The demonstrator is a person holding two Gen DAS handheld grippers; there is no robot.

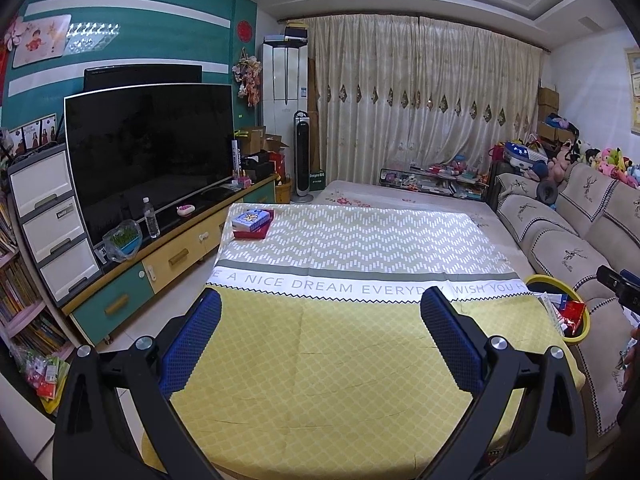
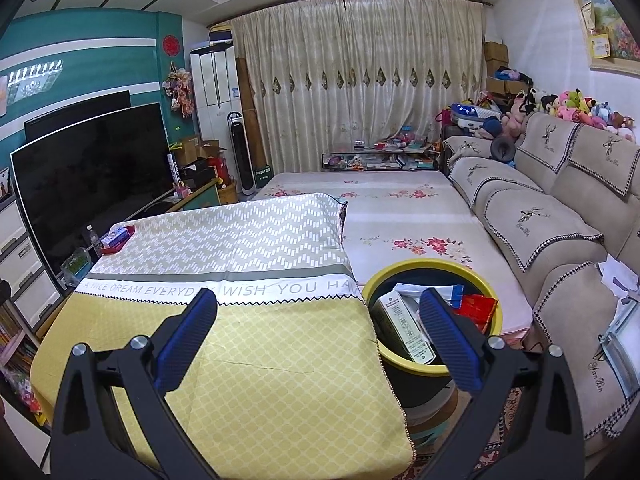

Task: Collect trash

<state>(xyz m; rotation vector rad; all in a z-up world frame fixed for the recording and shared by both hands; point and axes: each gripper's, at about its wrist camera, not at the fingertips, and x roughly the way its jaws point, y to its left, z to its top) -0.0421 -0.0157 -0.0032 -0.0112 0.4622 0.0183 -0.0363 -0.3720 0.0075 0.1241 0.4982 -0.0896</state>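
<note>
**Tongs empty above the table, trash in the bin**

Tongs first: my left gripper (image 1: pixel 320 320) hangs over the yellow end of the tablecloth (image 1: pixel 320 360) with its blue pads spread wide and nothing between them. My right gripper (image 2: pixel 318 322) is likewise spread wide and empty; its left pad sits over the cloth, its right pad over the bin.

Just beside the table's right edge stands a round bin (image 2: pixel 490 292) with a yellow rim. Inside it lie a white printed carton (image 2: pixel 404 320), leaning against the near wall, and a red wrapper (image 2: pixel 478 306) toward the far side.

At the table's far left corner a blue-and-white box (image 1: pixel 252 218) rests on a flat red box (image 1: pixel 250 234).

Beyond the table lies a floral mattress (image 2: pixel 400 216). A beige sofa (image 2: pixel 560 200) runs along the right, a large dark television (image 1: pixel 148 148) stands on the left, and cream curtains (image 1: pixel 420 92) cover the far wall.
</note>
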